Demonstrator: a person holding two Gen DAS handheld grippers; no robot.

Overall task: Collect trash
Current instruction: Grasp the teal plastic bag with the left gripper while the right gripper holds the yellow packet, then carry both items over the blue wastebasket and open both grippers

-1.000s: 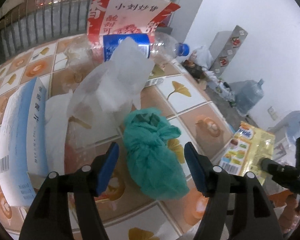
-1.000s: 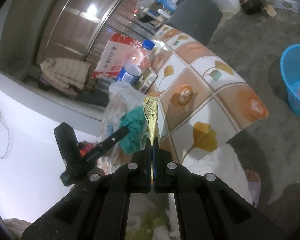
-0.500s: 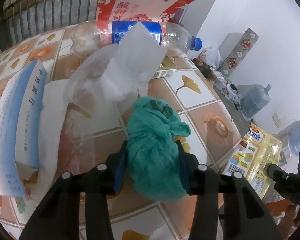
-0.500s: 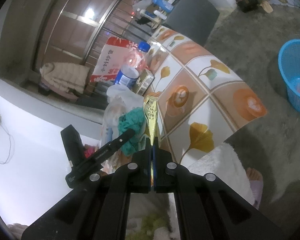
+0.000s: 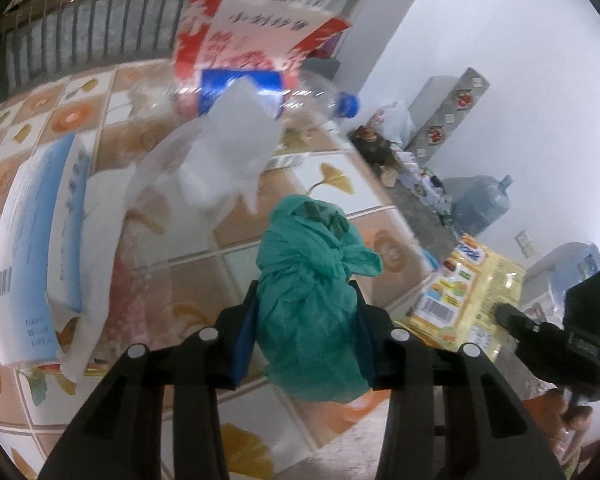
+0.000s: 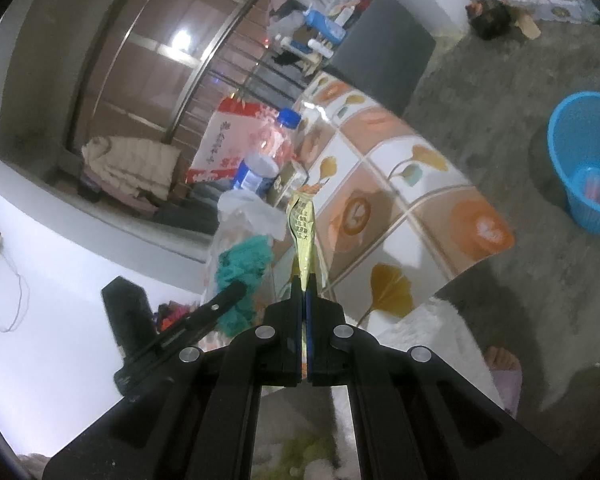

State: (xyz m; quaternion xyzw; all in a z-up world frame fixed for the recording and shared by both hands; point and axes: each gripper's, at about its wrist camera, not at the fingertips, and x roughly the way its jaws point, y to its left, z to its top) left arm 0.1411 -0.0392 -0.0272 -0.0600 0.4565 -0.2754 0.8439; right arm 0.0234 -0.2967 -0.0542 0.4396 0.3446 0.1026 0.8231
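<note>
Your left tongs (image 5: 305,334) have just closed onto the green bag (image 5: 312,304); right tongs (image 6: 304,300) clamp the yellow wrapper (image 6: 305,236) (both ready for the basket (image 6: 588,168)).

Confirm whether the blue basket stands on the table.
No, the blue basket stands on the grey floor, off beyond the table edge.

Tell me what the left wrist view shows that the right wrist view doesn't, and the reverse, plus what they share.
Left wrist view only: a water jug on the floor and a blue-and-white paper pack on the table.
Right wrist view only: a blue basket on the floor.
Both: the left tongs closed on the green bag, the right tongs pinching the yellow wrapper, and the plastic bottle.
</note>
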